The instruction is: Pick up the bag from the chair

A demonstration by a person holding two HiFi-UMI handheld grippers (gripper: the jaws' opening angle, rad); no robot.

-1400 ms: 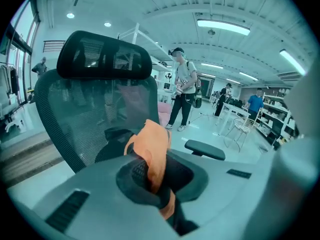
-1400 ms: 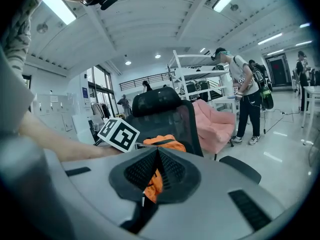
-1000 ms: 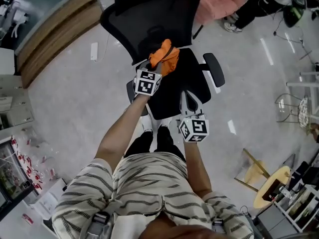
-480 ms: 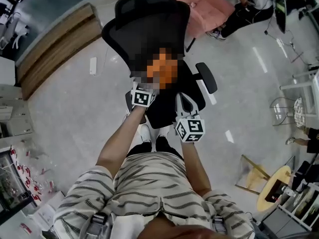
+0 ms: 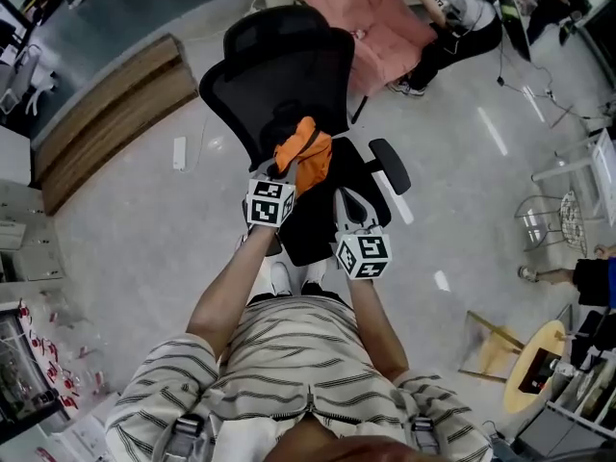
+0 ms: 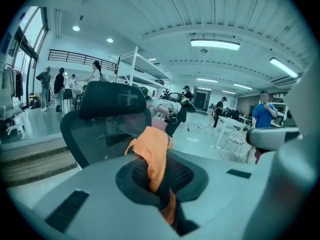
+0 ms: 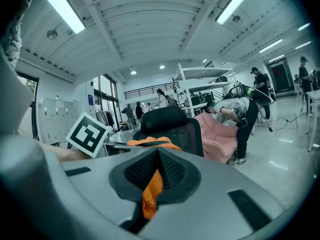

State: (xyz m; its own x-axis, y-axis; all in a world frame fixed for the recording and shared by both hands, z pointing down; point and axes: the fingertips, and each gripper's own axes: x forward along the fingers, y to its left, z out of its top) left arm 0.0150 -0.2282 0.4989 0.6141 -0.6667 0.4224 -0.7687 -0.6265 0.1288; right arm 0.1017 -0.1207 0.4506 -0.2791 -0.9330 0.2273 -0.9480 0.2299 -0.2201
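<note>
Clamping the orange bag [image 5: 306, 157] are left tongs [image 6: 162, 196] and right tongs [image 7: 151, 186].

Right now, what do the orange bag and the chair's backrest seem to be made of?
The orange bag: thin, soft matte fabric, probably nylon or similar; it crumples into limp folds. The chair backrest: black mesh on a plastic-looking frame; in the left gripper view it looks see-through.
</note>
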